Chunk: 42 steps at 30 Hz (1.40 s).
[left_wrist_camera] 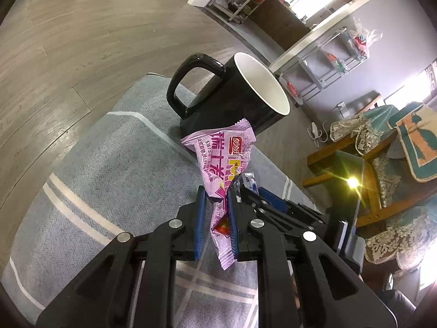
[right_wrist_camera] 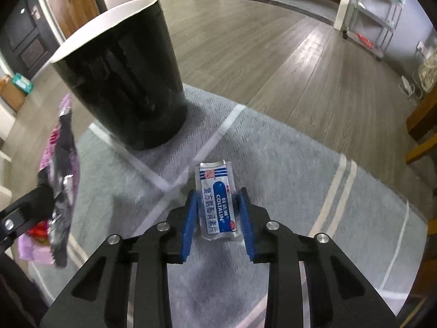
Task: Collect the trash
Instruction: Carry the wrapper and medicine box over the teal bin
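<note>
Left claw (left_wrist_camera: 215,199): clamping a pink snack wrapper (left_wrist_camera: 221,153) between its blue pads (left_wrist_camera: 199,224); the wrapper's upper half is sticking up past the fingertips, its lower end is hanging down between the fingers.
Pink snack wrapper, position: being held clear of the worktop (left_wrist_camera: 109,164), just in front of the black mug (left_wrist_camera: 232,95); in the right wrist view it is showing at the left edge, silver inner side out (right_wrist_camera: 61,191).
Right claw (right_wrist_camera: 217,199): pinching a small white-and-blue medicine sachet (right_wrist_camera: 217,199) by its two long edges, printed face up, label reading COLTALIN.
Medicine sachet, position: sitting between the right claw's pads, its far end poking past the fingertips; whether it is touching the cloth below I cannot tell.
Black mug: standing upright on the worktop, white inside, handle facing the left wrist camera; close ahead and left of the right claw (right_wrist_camera: 123,76).
Worktop: wearing a grey cloth with white stripes that are crossing near the sachet (right_wrist_camera: 273,164).
Surroundings: wood-plank floor (left_wrist_camera: 82,41) lying beyond the worktop edge; metal shelving (left_wrist_camera: 327,63) standing along the far wall.
</note>
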### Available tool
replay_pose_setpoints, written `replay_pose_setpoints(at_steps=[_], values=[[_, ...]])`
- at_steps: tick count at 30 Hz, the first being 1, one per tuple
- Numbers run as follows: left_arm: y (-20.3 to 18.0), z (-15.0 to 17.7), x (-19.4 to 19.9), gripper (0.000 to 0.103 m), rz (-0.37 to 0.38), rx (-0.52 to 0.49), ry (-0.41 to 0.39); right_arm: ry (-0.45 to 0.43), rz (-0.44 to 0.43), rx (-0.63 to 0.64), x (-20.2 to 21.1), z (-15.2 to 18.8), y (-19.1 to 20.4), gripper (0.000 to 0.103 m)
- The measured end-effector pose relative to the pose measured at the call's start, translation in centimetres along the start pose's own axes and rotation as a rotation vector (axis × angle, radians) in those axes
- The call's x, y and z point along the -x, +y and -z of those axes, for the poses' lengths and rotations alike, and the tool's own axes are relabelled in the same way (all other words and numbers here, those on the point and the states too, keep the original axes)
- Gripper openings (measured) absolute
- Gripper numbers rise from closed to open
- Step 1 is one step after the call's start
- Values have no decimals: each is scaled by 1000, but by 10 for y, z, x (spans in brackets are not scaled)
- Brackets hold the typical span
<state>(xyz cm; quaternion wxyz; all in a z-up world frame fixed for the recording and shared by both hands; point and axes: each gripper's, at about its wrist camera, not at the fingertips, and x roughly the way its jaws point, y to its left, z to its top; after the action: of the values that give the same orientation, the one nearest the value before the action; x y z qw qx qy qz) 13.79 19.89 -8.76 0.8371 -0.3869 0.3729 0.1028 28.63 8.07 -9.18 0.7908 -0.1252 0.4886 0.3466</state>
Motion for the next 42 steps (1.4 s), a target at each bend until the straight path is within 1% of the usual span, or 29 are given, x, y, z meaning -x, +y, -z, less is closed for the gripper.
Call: replay_pose_setpoints(at_steps=[4,7,13,16,19,22,30,37,42], values=[[-6,3,-1,14,-2,-23,2,-32,-27,-55,17,19,-7,32],[-10,5,-3,14,-1,-44,5,-63,-44,-94,36,41,-13,32],[-23,14,-8,14,-8,-96,18,-131,-35,-127,83,95,-23,32],[-31,19,-8,14,1,-125,20,-161,-32,-161,102,113,-32,32],[-40,26,-7,14,34,-167,19,-194,-21,-193,124,132,-47,32],[-53,34,-8,14,65,-234,20,-214,-10,-213,138,147,-53,32],[-80,56,-5,14,166,-355,31,-268,43,-253,186,204,-78,32],[-104,80,-8,14,217,-448,72,-292,100,-305,210,247,-104,32],[-130,106,-9,14,256,-546,112,-327,135,-386,228,278,-125,32]])
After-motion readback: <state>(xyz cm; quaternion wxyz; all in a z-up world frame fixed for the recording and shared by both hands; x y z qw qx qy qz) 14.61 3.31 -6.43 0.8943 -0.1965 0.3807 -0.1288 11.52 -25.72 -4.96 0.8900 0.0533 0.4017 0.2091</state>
